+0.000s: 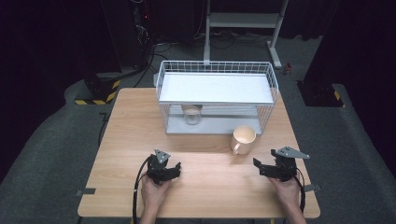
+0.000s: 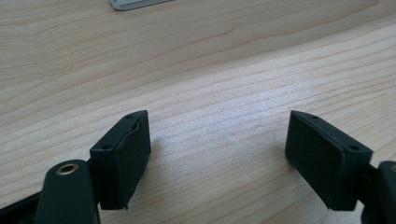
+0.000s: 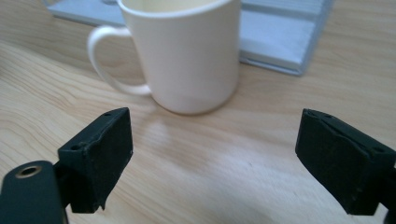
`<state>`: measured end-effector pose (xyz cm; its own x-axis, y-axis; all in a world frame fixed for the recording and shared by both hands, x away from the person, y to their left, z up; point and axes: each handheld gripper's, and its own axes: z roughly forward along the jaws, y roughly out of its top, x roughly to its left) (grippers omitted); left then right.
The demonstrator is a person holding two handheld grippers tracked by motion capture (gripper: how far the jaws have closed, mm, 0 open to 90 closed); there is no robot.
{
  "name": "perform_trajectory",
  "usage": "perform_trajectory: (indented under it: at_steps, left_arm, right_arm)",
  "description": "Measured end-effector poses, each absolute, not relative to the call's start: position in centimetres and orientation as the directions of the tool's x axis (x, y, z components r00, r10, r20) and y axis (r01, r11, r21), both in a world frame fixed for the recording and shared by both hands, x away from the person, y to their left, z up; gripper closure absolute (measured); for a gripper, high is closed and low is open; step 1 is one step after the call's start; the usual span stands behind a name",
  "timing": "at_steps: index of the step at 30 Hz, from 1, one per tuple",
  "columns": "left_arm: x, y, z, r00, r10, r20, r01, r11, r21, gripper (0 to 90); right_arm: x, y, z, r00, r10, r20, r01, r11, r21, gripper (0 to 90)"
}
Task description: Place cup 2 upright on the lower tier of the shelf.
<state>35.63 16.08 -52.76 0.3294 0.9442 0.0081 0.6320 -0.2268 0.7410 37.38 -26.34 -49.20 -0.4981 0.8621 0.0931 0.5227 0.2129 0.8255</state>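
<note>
Holding our right gripper with its jaws released and empty, we see the cream mug upright on the worktop just ahead, beside the wire rack. Our left gripper likewise stands released over bare wood.

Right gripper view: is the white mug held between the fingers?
No. The white mug stands on the table beyond the open right gripper, untouched.

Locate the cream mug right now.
The cream mug stands upright on the table, just outside the wire rack's front right corner, ahead of the open right gripper.
</note>
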Motion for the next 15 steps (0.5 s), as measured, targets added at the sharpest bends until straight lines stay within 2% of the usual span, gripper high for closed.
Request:
perform_trajectory:
  at_steps: [15]
  left_arm:
    - [35.6,16.1,-52.8,0.329,0.944,0.009,0.632,-0.227,0.741,22.4]
  right_arm:
    - [40.2,-23.4,-47.5,-0.545,0.835,0.072,0.469,0.233,0.852,9.1]
